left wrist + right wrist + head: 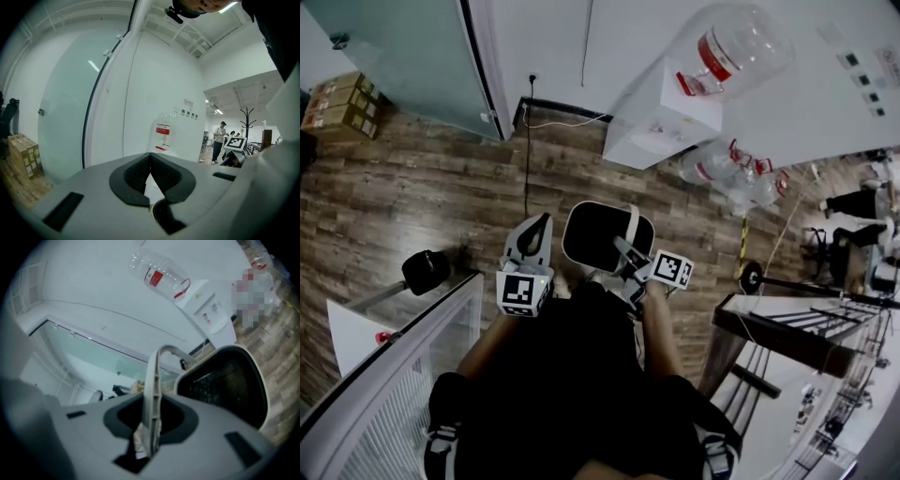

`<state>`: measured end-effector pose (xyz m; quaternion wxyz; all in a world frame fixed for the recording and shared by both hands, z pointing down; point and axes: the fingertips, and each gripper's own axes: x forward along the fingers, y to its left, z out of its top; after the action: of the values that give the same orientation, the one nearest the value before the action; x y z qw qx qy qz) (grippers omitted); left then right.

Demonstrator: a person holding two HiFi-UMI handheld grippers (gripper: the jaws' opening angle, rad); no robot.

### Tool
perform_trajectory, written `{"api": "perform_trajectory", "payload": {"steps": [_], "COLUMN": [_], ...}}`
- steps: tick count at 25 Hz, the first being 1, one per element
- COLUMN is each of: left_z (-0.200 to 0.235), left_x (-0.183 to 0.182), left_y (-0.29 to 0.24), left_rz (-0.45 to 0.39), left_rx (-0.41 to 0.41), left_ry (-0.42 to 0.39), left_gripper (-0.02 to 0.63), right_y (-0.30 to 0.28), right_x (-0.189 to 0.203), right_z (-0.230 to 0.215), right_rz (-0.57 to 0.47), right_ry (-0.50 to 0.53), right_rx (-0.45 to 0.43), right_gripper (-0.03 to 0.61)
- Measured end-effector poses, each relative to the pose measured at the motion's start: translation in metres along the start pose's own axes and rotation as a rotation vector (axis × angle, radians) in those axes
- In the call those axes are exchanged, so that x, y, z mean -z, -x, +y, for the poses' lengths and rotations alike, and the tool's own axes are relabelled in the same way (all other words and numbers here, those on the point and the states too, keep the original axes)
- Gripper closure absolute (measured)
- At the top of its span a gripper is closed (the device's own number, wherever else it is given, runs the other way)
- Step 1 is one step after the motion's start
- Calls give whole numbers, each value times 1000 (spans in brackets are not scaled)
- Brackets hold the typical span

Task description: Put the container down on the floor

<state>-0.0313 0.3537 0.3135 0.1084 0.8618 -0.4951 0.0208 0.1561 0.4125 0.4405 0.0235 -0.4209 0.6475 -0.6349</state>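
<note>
The container [607, 236], a white bin with a dark inside, hangs above the wooden floor [412, 197] in front of me. Its white bail handle [633, 225] runs up into my right gripper [625, 251], which is shut on it. In the right gripper view the handle [154, 376] stands upright between the pads of the right gripper [151, 427], and the container's dark mouth [225, 385] lies just to the right. My left gripper [541, 225] hovers beside the bin's left rim, apart from it. Seen from its own camera, the left gripper [150, 161] has its pads together and holds nothing.
A white water dispenser [670, 117] with a bottle [727, 52] on top stands ahead right, with spare bottles [731, 173] beside it. There is a glass door [403, 56] ahead left, cardboard boxes [337, 103], a cable [527, 159], a white rack [384, 394] at left, and a dark table [797, 328] at right.
</note>
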Motion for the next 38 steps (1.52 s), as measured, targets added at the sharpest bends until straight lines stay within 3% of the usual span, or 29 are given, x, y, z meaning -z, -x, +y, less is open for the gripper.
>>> {"api": "perform_trajectory", "payload": {"steps": [7,20,32,38], "left_z": [33,96,148,165], "left_x": [-9,-11,-32,-53], "left_y": [1,-24,-120,-185], "left_rz": [-13,2,44,47], "left_rx": [14,-85,-140,-188], "left_ry": [1,22,24,17], "left_gripper": [586,586,586,586], "right_y": [-28,-96,-168,-210], "right_x": [-8,-44,-122,-172], "right_z": [18,36,44,44], "right_rz": [-20,30,96,119], "right_ry": [-17,-17,-40,24], "right_rx": [-7,-22,-33,-71], "right_gripper": [483,483,483,483]}}
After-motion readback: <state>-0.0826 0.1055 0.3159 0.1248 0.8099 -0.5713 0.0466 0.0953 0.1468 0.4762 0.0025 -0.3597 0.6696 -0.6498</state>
